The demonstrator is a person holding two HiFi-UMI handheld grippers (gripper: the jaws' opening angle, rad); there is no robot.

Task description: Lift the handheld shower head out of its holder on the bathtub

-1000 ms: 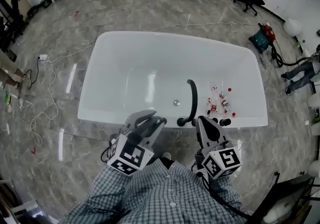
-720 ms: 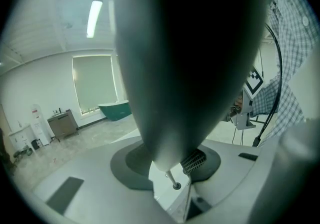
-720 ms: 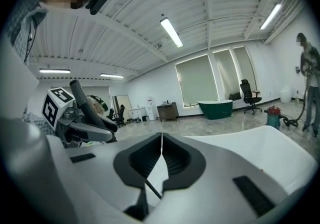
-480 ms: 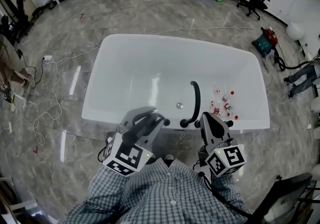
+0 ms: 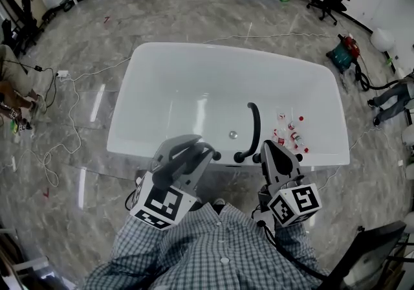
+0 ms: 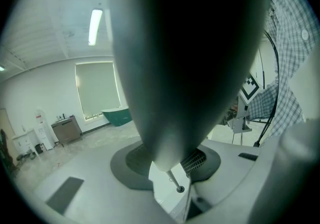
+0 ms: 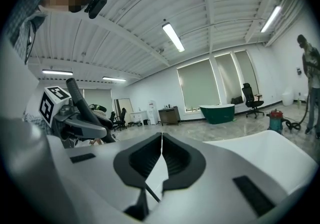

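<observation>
Barely shifting since earlier, right gripper (image 5: 277,151) hovering at glossy white oval bathtub's (image 5: 162,68) near rim, jaws pressed together. Left gripper (image 5: 197,147) hovering alongside, jaws spread, empty. Black handheld shower head sitting at rim, mostly hidden by right gripper, beside black curved spout (image 5: 254,123).

Head cam steeply down over tub (image 5: 194,88)

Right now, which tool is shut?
The right tool: jaws meet at a thin seam. The left tool's jaws stand apart, a dark blurred shape between them.

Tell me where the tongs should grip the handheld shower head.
Probably the shower head's black body at the near rim of the tub, from above on the near side. The spout arches just left, and the right tongs hang over it, hiding most of its shape.
</observation>
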